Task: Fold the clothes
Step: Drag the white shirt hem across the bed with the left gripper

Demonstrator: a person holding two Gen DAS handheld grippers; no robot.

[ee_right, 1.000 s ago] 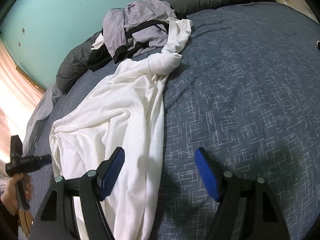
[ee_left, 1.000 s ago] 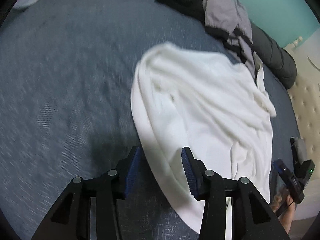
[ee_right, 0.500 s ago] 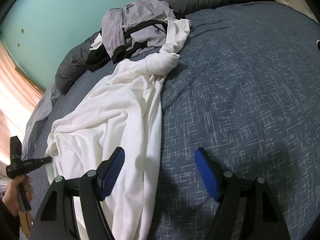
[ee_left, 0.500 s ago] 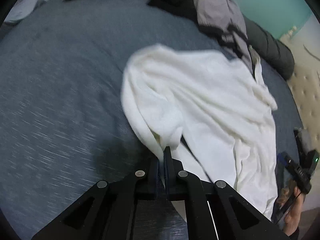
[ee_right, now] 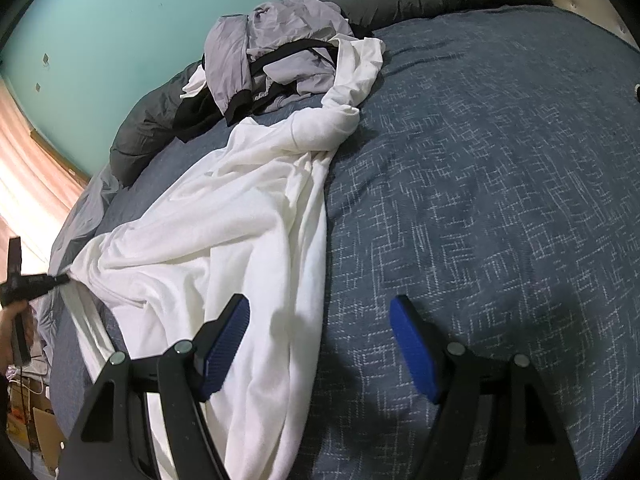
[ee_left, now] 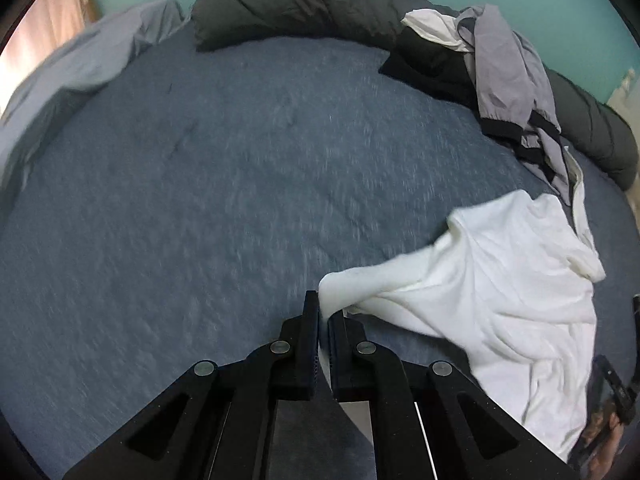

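Observation:
A white shirt [ee_left: 508,276] lies crumpled on the blue bedspread [ee_left: 224,184]. My left gripper [ee_left: 324,320] is shut on an edge of the shirt and holds it stretched out to the left of the rest of the cloth. In the right wrist view the shirt [ee_right: 224,232] runs from the clothes pile down to the front left, and the left gripper [ee_right: 60,279] shows at the far left pinching its edge. My right gripper [ee_right: 320,344] is open and empty, its left finger [ee_right: 224,344] over the shirt's near part.
A pile of grey, black and white clothes [ee_left: 508,76] lies at the far side of the bed, also in the right wrist view [ee_right: 276,52]. A dark rolled duvet [ee_left: 296,4] lines the teal wall. A grey sheet [ee_left: 64,80] lies at the left edge.
My left gripper closed on the shirt's edge and pulled it out to the left, stretching the cloth. My right gripper stayed open in place.

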